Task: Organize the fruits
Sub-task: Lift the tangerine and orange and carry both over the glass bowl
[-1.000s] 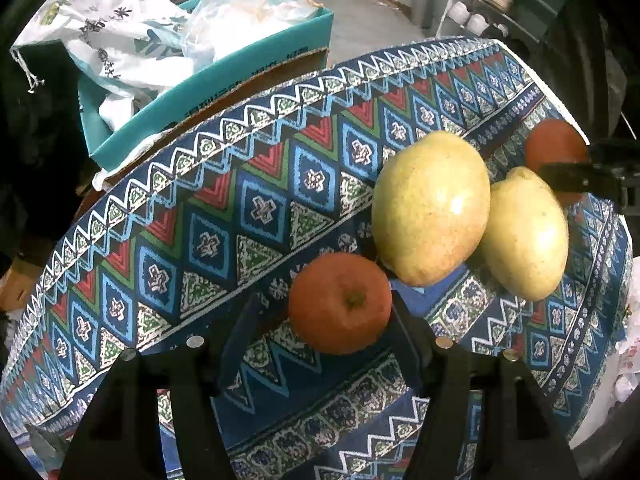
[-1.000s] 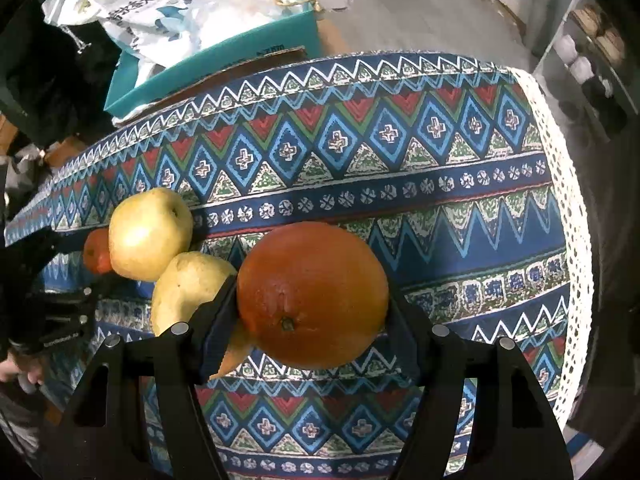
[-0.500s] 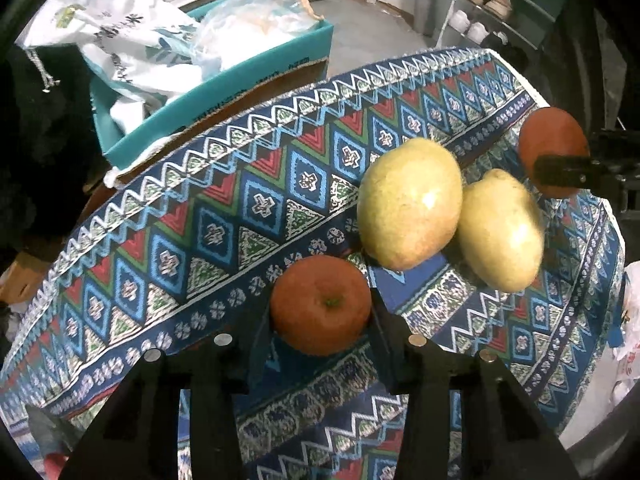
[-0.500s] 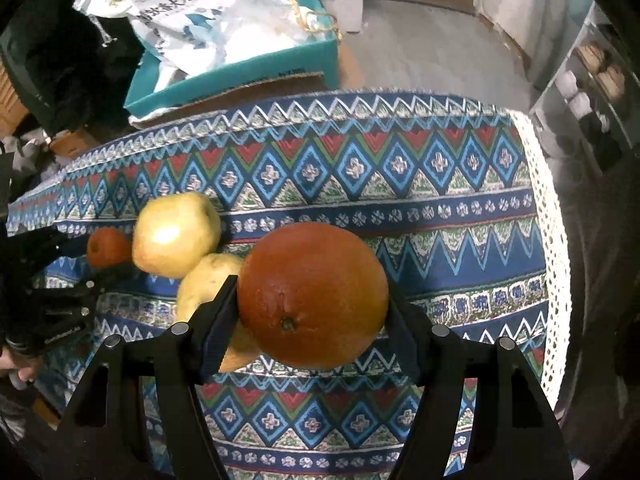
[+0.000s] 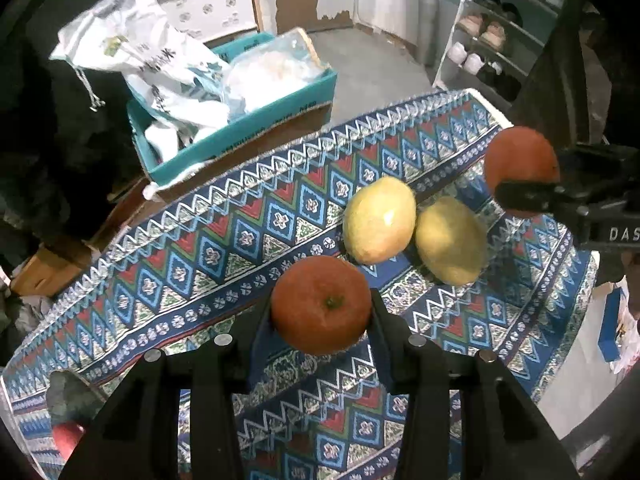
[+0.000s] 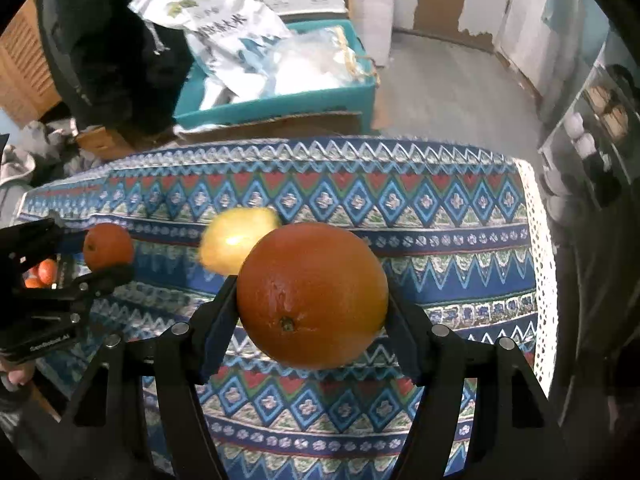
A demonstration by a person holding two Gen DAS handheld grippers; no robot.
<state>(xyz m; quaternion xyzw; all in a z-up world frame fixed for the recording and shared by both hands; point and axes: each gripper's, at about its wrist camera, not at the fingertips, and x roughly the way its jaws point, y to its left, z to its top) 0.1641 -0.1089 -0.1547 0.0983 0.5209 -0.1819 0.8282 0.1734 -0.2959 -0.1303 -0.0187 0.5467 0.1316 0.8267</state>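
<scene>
A small orange (image 5: 322, 296) is lifted off the patterned tablecloth (image 5: 224, 248), and my left gripper (image 5: 320, 310) is shut on it. A bigger orange (image 6: 312, 280) hangs above the cloth with my right gripper (image 6: 311, 300) shut on its sides. Two yellow pears (image 5: 380, 220) (image 5: 450, 240) lie side by side on the cloth between the grippers. The right wrist view shows one pear (image 6: 232, 242), blurred, behind the big orange; the other is hidden. Each camera also sees the other gripper with its fruit: the big orange (image 5: 520, 156) at right, the small orange (image 6: 108, 246) at left.
A teal box (image 5: 240, 132) full of white bags stands just beyond the table's far edge. A shoe shelf (image 5: 492, 48) is at the back right. The cloth's white lace hem (image 6: 540, 248) marks the right edge. More small oranges (image 6: 42, 272) show low at the left.
The left jaws closed onto the small orange, and both grippers rose from the cloth with their oranges. The pears stayed where they were.
</scene>
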